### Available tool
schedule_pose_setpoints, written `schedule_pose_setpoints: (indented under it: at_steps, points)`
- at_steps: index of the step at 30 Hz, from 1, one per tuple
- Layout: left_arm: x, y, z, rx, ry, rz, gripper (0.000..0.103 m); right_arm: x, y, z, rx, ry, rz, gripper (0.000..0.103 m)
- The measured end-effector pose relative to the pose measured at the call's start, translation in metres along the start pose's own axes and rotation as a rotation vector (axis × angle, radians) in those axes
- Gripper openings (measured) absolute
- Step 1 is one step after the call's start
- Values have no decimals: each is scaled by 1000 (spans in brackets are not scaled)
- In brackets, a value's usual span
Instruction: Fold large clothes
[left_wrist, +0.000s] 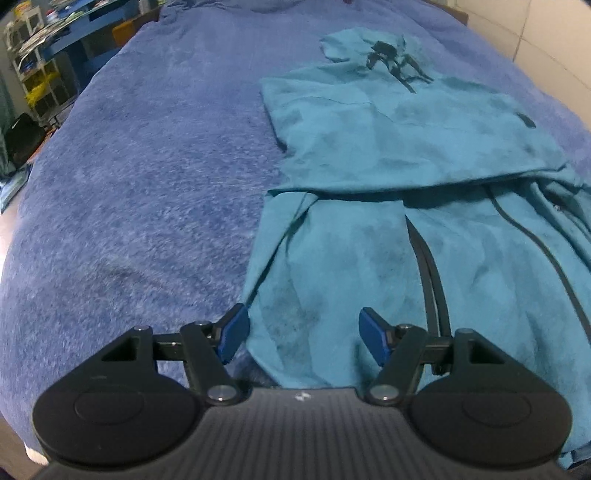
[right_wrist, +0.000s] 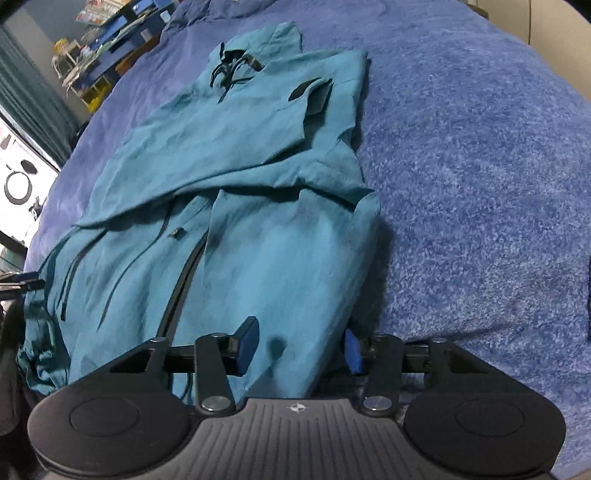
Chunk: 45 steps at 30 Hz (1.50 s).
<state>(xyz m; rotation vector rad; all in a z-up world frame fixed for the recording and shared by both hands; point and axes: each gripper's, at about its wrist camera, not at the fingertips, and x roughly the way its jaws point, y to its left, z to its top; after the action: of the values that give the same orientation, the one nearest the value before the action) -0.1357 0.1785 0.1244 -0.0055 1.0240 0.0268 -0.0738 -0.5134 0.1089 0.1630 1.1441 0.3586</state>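
Left wrist view: the left gripper (left_wrist: 303, 334) hangs spread over the near hem of the teal jacket (left_wrist: 388, 147) on the blue blanket (left_wrist: 147, 166) — shelves (left_wrist: 37, 70) behind. Right wrist view: the right gripper (right_wrist: 300, 345), fingers apart, straddles the jacket's near corner — nothing pinched.

Black ribbed left gripper (left_wrist: 304, 338), blue pads (left_wrist: 233, 334), seemingly silver screws.

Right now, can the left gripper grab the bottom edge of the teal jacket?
Probably yes. The left gripper has its jaws open, with the near hem of the teal jacket lying flat on the blue blanket right between them. Nothing lies across that edge, so closing should catch the cloth.
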Motion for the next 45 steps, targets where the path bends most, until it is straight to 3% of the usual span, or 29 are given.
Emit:
schedule_pose_setpoints:
  at_steps: [4, 8, 10, 12, 13, 14, 18, 24, 28, 31, 33, 36, 41, 45]
  points:
    - [-7, 6, -5, 2, 0, 60, 66, -5, 0, -4, -10, 9, 3, 45]
    - [-1, 12, -6, -7, 51, 15, 66, -8, -1, -3, -24, 25, 8, 42]
    - [6, 13, -6, -19, 82, -43, 66, -7, -3, -3, -26, 32, 14, 36]
    - [12, 14, -6, -57, 111, -114, 47, -5, -4, -2, -33, 42, 21, 32]
    - [14, 14, -7, -63, 130, -143, 29, -4, -4, -3, -37, 48, 22, 29]
    - [15, 11, -8, -46, 139, -152, 23, -4, -5, -4, -40, 54, 23, 27]
    - [10, 0, -11, 38, 159, -153, 12, -8, -7, -7, -51, 52, 60, 9]
    - [7, 2, -10, 98, 221, -180, 11, -13, -11, -9, -57, 52, 111, 8]
    - [-1, 11, -5, 39, 144, -267, 2, -17, -18, -6, -22, 12, 172, 6]
    - [-19, 25, 9, -50, 18, -387, 1, -31, -22, 3, 34, -70, 277, 6]
    - [-31, 30, 21, -82, -59, -423, 1, -42, -23, 14, 60, -136, 341, 6]
    - [-46, 38, 42, -124, -145, -433, 1, -55, -22, 36, 76, -224, 408, 5]
    - [-53, 56, 83, -210, -282, -433, 1, -61, -32, 79, 128, -352, 445, 5]
    - [-34, 69, 121, -291, -321, -426, 0, -45, -46, 115, 236, -421, 474, 5]
